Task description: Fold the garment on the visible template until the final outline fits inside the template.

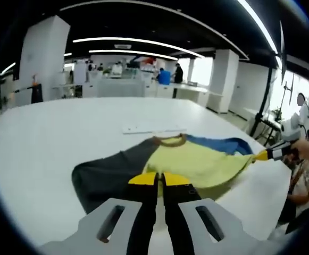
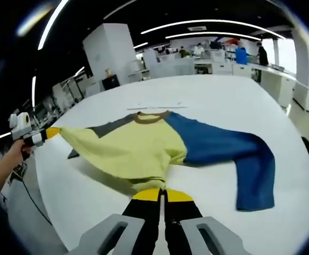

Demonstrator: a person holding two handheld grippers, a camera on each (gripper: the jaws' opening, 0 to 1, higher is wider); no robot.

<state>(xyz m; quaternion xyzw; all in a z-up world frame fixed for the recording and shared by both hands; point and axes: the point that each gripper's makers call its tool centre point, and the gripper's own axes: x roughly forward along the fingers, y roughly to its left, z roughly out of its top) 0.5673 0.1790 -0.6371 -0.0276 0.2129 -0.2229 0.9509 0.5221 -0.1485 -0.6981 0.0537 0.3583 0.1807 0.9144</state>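
Garment (image 2: 143,146) hem pinched by both closed jaws (yellow tips), blue sleeve (image 2: 250,170) trailing, bare white table (image 2: 223,101) around.

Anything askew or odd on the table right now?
Nothing damaged or spilled. The yellow long-sleeved shirt with one blue and one grey sleeve lies skewed mid-fold: its hem is bunched in the right gripper, and the blue sleeve sprawls bent across the white table.
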